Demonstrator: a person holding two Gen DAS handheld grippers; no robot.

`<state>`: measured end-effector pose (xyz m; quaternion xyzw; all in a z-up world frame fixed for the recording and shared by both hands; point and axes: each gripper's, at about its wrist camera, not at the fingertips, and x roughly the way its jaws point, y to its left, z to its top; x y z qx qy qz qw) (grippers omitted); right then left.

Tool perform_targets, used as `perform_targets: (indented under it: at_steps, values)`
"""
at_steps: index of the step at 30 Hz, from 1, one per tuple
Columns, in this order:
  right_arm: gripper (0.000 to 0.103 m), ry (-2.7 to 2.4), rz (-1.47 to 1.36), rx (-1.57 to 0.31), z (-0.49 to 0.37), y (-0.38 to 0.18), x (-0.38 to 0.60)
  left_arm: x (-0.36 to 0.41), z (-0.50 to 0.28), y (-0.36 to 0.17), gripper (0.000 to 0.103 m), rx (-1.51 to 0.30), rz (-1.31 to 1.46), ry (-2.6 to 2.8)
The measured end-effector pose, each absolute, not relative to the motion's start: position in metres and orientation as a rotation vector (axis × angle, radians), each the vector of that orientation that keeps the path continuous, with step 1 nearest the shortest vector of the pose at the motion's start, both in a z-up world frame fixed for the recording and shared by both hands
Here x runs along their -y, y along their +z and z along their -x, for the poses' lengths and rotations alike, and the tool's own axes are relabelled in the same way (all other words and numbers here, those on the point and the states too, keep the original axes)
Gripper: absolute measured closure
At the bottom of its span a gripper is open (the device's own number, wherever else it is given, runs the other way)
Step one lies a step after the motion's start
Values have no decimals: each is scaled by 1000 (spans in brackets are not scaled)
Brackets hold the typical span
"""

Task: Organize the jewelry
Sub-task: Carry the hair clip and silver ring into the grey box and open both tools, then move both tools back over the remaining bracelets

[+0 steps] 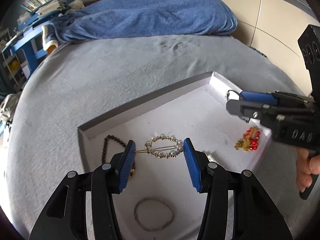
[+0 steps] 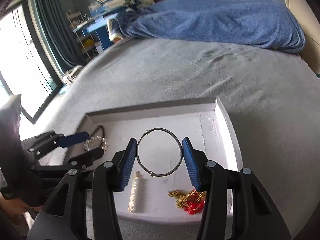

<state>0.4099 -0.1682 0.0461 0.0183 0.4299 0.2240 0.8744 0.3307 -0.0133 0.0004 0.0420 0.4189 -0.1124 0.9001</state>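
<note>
A white shallow tray (image 1: 140, 104) (image 2: 152, 108) lies on a grey bed. In the left wrist view my left gripper (image 1: 159, 147) is open with a pearl oval hair clip (image 1: 164, 148) between its pads; a dark braided chain (image 1: 108, 148) lies to the left and a thin ring bracelet (image 1: 154, 214) below. In the right wrist view my right gripper (image 2: 159, 147) is shut on a dark wire bangle (image 2: 159, 155), its pads touching both sides. A gold bar clip (image 2: 134, 192) and a red-and-gold piece (image 2: 190, 200) (image 1: 249, 142) lie in the tray.
The grey bed cover (image 1: 120, 70) (image 2: 180, 70) surrounds the tray. A blue blanket (image 1: 152, 16) (image 2: 220, 18) is heaped at the far side. A blue shelf with books (image 1: 36, 6) stands at the left, a window (image 2: 18, 64) beyond.
</note>
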Motion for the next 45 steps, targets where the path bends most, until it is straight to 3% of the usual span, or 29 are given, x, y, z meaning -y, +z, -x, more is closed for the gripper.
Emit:
perform_targets:
  at_steps: [10, 15, 19, 20, 24, 45]
  values:
    - [56, 430, 62, -1001, -423, 1, 157, 10, -336, -25, 52, -928, -106, -221]
    - [50, 428, 87, -972, -419, 11, 161, 18, -324, -15, 34, -875, -169, -216]
    - [43, 431, 70, -905, -410, 33, 172, 20, -311, 4, 31, -818, -186, -223]
    - [42, 427, 60, -890, -408, 39, 176, 19, -307, 10, 21, -806, -178, -221]
    - [38, 415, 12, -856, -397, 56, 189, 12, -291, 28, 15, -766, -164, -205]
    - [26, 445, 13, -788, -285, 89, 200, -8, -177, 54, 12, -742, -120, -213]
